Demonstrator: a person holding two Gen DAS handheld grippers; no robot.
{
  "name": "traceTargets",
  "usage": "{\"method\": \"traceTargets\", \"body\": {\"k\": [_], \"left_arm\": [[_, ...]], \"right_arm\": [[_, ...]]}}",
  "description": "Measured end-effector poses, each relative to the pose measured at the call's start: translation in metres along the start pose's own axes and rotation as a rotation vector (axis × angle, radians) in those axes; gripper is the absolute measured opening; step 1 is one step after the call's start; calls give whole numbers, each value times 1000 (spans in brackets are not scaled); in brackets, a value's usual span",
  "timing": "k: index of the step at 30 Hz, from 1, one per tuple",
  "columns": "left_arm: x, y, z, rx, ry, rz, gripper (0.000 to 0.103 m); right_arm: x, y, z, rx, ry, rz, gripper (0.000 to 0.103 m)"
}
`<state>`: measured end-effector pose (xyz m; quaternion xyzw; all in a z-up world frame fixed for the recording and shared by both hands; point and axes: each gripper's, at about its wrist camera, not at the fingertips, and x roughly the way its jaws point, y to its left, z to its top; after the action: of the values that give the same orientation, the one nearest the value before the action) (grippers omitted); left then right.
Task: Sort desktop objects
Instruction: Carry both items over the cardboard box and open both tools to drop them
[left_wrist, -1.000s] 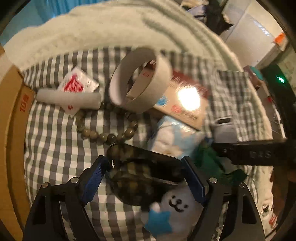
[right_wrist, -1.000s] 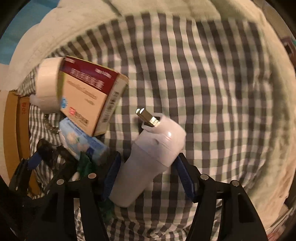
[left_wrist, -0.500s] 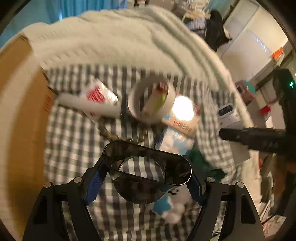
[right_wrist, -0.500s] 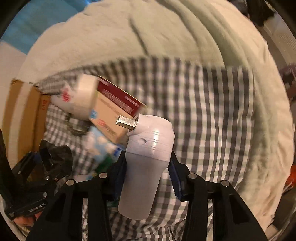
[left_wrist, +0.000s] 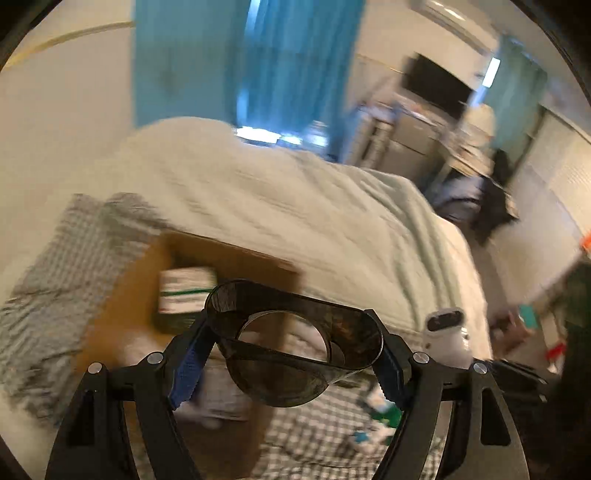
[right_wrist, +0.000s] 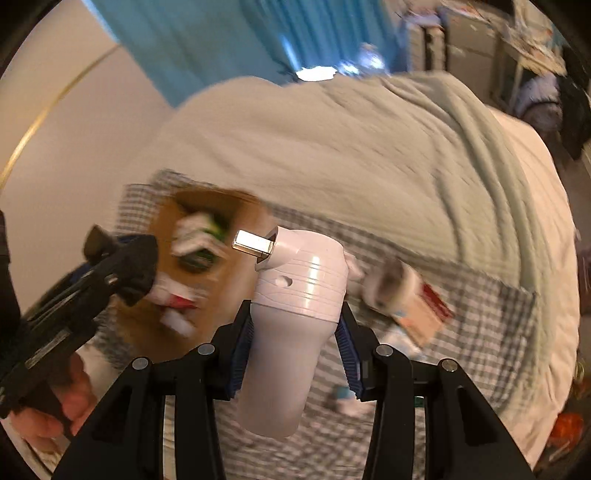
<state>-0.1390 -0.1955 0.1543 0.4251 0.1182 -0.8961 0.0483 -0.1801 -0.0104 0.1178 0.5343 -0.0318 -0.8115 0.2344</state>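
In the left wrist view, a dark smoky translucent holder (left_wrist: 295, 350) with a round hole is being clamped across its width by the left claw (left_wrist: 291, 358), the blue pads (left_wrist: 186, 363) being pressed against its two ends at the bottom centre of the frame. Behind it, towards the left, an open cardboard box (left_wrist: 122, 314) is being seen on the bed, with a white and green carton (left_wrist: 184, 299) lying inside. Checked cloth (left_wrist: 314, 439) is being shown below the holder, with small blurred items scattered at the lower right. A white gadget with a dark face (left_wrist: 445, 328) is lying at the right edge of the pale blanket (left_wrist: 295, 206). A blue curtain (left_wrist: 258, 62) is hanging at the upper centre.

In the right wrist view, a white plastic device (right_wrist: 295, 325) with a metal plug at its tip is being clamped by the right claw (right_wrist: 293, 354) at the bottom centre; the jaws have just been closing, and the pads are being pressed on its sides. At the left edge, the left claw is being carried by a hand (right_wrist: 55, 410). Beyond the device, the box is being seen at centre left, blurred white, green and red items lying inside. At centre right, a roll of tape (right_wrist: 391, 288) and a red and tan carton (right_wrist: 424, 310) are resting on the cloth. The blanket is filling the upper frame, the curtain being behind it.
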Motion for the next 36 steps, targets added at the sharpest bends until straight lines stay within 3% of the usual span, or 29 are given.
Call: {"method": "traceTargets", "body": {"k": [3, 6, 10, 15, 23, 25, 26, 28, 36], "left_arm": [[-16, 31, 6, -39, -23, 104, 80], [-22, 71, 4, -144, 5, 165, 80], [-8, 126, -14, -277, 50, 116, 80], [16, 156, -32, -251, 68, 141, 80], [32, 140, -33, -126, 59, 82, 81], [32, 132, -32, -117, 65, 63, 82], [32, 130, -32, -116, 64, 60, 85], [30, 124, -33, -107, 59, 58, 90], [6, 83, -41, -4, 17, 79, 93]], "right_arm": [[3, 54, 3, -31, -17, 50, 42], [15, 100, -2, -90, -38, 37, 42], [43, 134, -15, -120, -4, 62, 42], [80, 151, -18, -151, 35, 7, 42], [100, 124, -5, -147, 30, -40, 45], [98, 118, -4, -143, 17, -62, 61], [96, 113, -3, -133, 8, -66, 63], [91, 105, 0, -114, 0, -69, 63], [55, 72, -2, -91, -29, -89, 64]]}}
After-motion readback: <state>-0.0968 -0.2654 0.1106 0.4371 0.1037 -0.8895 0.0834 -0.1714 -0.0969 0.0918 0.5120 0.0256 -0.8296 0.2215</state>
